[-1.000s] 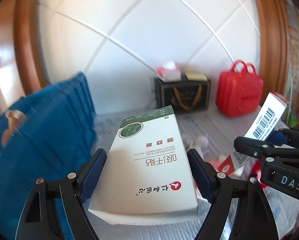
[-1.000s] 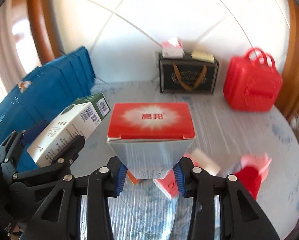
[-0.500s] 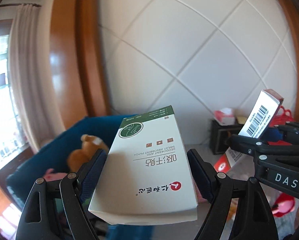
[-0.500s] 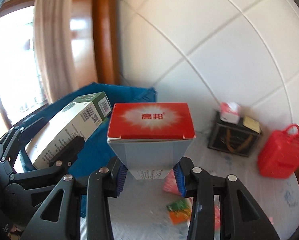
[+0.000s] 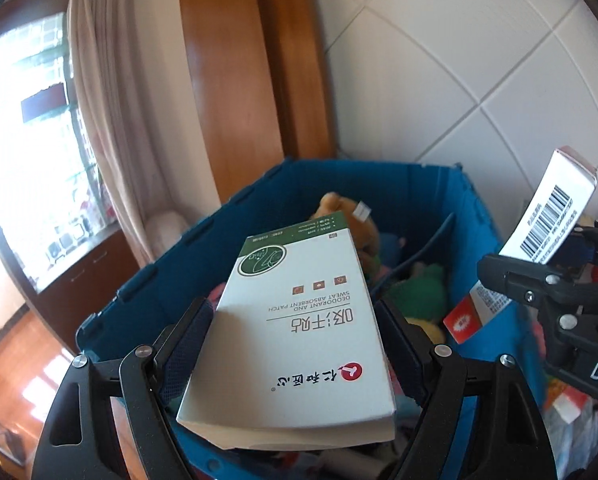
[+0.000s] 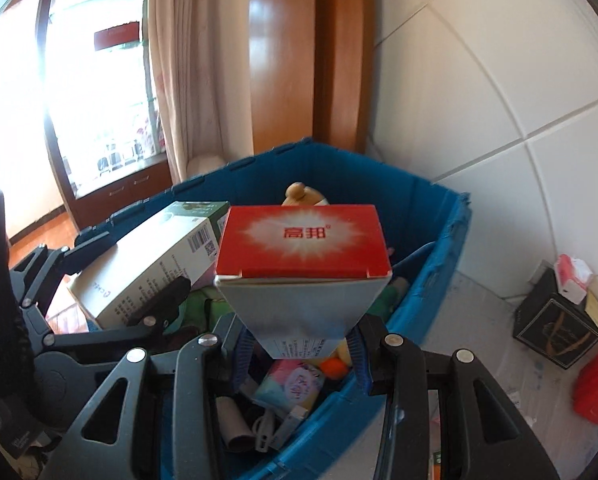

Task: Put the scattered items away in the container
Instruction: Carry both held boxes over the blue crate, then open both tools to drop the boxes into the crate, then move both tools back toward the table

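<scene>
I'm holding both over the blue plastic crate [image 6: 439,280] mid-frame: left gripper [image 5: 295,344] clamping the white-and-green cardboard box [image 5: 299,328], right gripper [image 6: 299,344] pinching the red-topped white carton [image 6: 303,276]. Both look light but crushable, so I'm gripping the side panels.

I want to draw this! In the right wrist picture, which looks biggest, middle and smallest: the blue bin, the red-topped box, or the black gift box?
1. blue bin
2. red-topped box, though it is nearest the camera, which inflates it
3. black gift box, farther off
</scene>
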`<action>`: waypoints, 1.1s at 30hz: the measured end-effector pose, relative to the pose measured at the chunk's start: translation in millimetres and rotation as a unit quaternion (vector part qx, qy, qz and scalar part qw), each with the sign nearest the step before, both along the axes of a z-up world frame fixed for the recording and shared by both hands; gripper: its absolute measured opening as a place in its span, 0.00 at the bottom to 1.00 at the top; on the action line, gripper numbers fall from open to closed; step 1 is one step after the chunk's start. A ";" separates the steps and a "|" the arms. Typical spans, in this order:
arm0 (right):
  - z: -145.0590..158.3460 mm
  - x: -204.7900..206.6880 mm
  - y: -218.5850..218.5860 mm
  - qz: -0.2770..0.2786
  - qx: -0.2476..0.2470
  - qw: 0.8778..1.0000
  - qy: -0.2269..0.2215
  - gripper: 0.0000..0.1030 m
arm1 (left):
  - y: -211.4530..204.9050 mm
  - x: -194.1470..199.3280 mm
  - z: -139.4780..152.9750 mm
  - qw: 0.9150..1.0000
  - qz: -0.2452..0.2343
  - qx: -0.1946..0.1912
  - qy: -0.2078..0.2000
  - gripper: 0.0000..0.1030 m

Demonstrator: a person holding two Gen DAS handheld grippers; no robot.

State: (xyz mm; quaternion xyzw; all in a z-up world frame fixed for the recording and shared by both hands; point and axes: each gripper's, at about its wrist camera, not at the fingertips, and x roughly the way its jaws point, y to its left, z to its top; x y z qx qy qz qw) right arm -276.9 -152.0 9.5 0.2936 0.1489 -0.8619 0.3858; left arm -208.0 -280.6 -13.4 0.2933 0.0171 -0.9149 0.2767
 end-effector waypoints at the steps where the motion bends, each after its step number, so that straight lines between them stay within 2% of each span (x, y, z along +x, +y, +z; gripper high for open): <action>1: -5.4 -4.7 -8.4 -0.001 0.007 1.000 -0.006 0.39 | -6.2 -1.6 -3.0 1.000 -0.004 0.007 -0.005 0.80; 8: -29.0 -8.4 -28.8 -0.023 0.042 0.998 -0.028 0.39 | -7.7 7.9 -18.1 0.999 -0.022 0.024 -0.012 0.82; 16: -33.5 -10.6 -26.0 -0.047 0.053 0.997 -0.031 0.40 | -13.4 7.3 -22.9 0.999 -0.031 0.028 -0.015 0.85; 18: -33.2 -9.7 -25.0 -0.053 0.054 0.997 -0.028 0.46 | -13.3 9.0 -22.0 0.999 -0.032 0.028 -0.012 0.85; 20: -30.8 -7.9 -23.0 -0.060 0.054 0.997 -0.022 0.60 | -13.0 10.0 -20.2 0.999 -0.032 0.029 -0.010 0.85; 22: -28.0 -5.9 -21.6 -0.064 0.055 0.996 -0.013 0.66 | -12.7 10.9 -19.5 0.999 -0.033 0.030 -0.010 0.85; 29: -18.6 4.2 -9.4 -0.075 0.039 0.996 -0.003 0.66 | -10.4 14.8 -15.0 0.999 -0.037 0.036 0.006 0.87; 33: -9.5 8.8 9.1 -0.091 0.021 0.996 0.003 0.67 | -0.8 20.4 -5.0 0.998 -0.048 0.035 0.029 0.93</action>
